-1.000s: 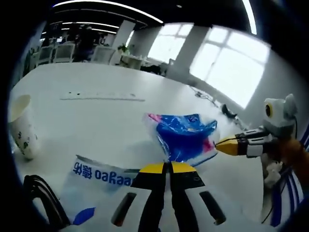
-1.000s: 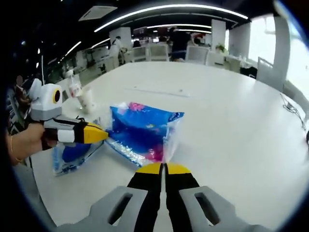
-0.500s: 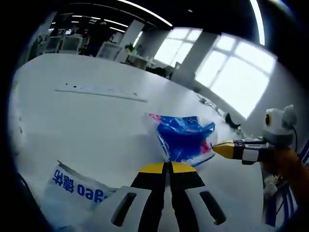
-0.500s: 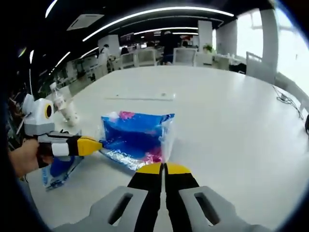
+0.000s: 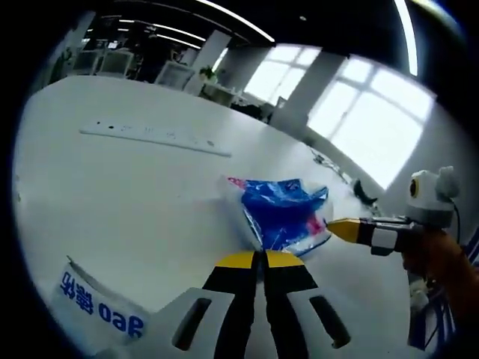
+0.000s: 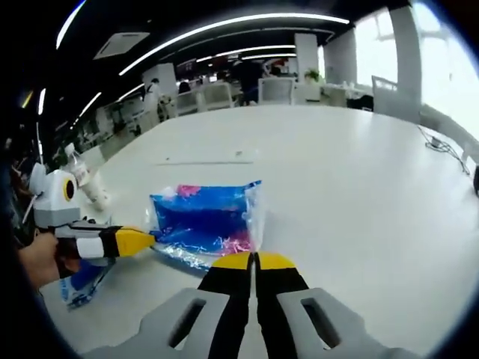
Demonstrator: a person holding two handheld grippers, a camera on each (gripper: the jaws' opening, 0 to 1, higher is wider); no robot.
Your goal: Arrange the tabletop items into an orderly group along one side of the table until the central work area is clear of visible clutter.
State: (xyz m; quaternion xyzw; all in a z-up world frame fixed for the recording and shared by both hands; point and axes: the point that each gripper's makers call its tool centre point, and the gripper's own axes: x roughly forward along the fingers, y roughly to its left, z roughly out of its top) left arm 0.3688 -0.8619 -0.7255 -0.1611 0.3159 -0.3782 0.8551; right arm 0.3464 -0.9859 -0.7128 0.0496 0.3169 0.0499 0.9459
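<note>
You weren't far along, I'd judge: the blue packet [image 5: 283, 217] was held up over the middle of the white surface [image 5: 135, 179], not parked at any edge. In the left gripper view, your left gripper [image 5: 259, 257] sat bottom centre w/ jaws pinched together on the packet's near corner. In the right gripper view, your right gripper [image 6: 253, 259] did the same, jaws closed on the packet's clear edge at lower centre. So the packet hung between both grippers, each reaching in from an opposite side.

A second bag w/ blue print [image 5: 97, 310] lay lower left of the left gripper view. Further off, mid-left of the right gripper view, a paper cup [image 6: 93, 191] stood beside a bottle [image 6: 73, 161]. A long white strip [image 5: 153, 137] lay across the upper left, left gripper view. Those probably needed grouping too.
</note>
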